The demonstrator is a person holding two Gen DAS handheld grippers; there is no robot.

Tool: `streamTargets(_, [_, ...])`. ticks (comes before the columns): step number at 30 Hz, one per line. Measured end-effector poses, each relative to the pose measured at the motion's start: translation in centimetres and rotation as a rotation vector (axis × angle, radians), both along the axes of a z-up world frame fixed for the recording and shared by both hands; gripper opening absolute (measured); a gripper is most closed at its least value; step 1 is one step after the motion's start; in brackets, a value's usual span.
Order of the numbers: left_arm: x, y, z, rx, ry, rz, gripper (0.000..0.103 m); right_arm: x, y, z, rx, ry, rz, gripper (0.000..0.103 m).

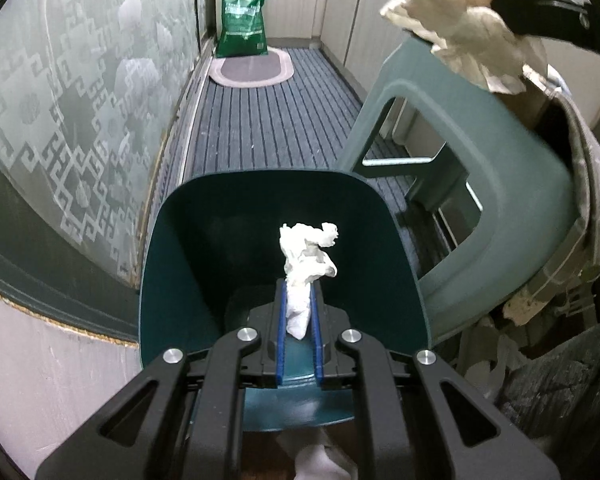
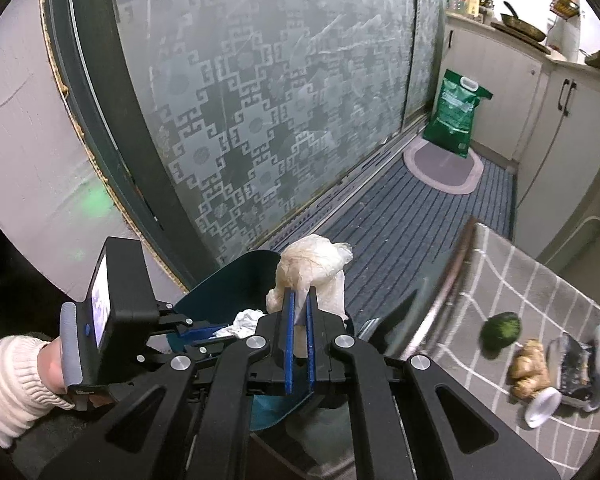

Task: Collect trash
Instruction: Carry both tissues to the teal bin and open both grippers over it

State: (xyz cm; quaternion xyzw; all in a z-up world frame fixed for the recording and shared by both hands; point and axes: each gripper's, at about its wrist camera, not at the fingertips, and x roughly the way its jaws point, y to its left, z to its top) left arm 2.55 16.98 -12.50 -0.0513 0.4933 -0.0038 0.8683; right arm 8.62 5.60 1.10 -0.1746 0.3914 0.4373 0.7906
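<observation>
My left gripper point(image 1: 299, 286) is shut on a crumpled white tissue point(image 1: 306, 254) and holds it over the open mouth of a dark teal trash bin point(image 1: 180, 256). My right gripper point(image 2: 299, 294) is shut on a crumpled cream plastic wrapper point(image 2: 312, 264), held above and beside the same bin point(image 2: 236, 276). The wrapper and right gripper also show at the upper right of the left wrist view point(image 1: 460, 24). The left gripper with its tissue point(image 2: 246, 322) shows in the right wrist view, at the bin's mouth.
A light teal plastic stool point(image 1: 496, 152) stands right of the bin. A frosted glass door point(image 2: 280, 100) runs along the left. A green bag point(image 1: 244, 20) and oval mat point(image 1: 252, 68) lie far down the striped floor. A checked cloth table point(image 2: 540, 280) holds an avocado point(image 2: 500, 330) and ginger point(image 2: 530, 368).
</observation>
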Motion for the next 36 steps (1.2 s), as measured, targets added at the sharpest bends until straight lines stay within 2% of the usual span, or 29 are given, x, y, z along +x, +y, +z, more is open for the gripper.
streamTargets(4, [-0.1,0.4,-1.1,0.002,0.037,-0.005,0.012,-0.1,1.1,-0.7,-0.010,0.024,0.012,0.005])
streamTargets(6, [-0.2,0.6,-1.6,0.007,0.055,-0.004,0.020,-0.1,1.7,-1.1,-0.018,0.037,0.017,0.005])
streamTargets(9, [-0.4,1.0,-2.0,0.035,0.059,0.000,0.021,-0.2,2.4,-2.0,-0.031,0.060,0.024,0.005])
streamTargets(12, [-0.7,1.5,-1.9,0.045,0.053,0.015,0.030,-0.2,3.1,-3.1,-0.054,0.075,0.025,0.005])
streamTargets(14, [-0.9,1.9,-1.7,0.040,0.045,0.023,0.030,-0.3,3.4,-3.9,-0.069,0.086,0.027,0.005])
streamTargets(26, [-2.0,3.1,0.8,0.020,-0.039,0.063,0.030,-0.8,4.8,-7.7,-0.142,0.139,0.048,0.005])
streamTargets(36, [-3.0,3.4,4.3,0.017,-0.166,0.106,0.028,-1.2,5.3,-10.2,-0.189,0.174,0.059,0.005])
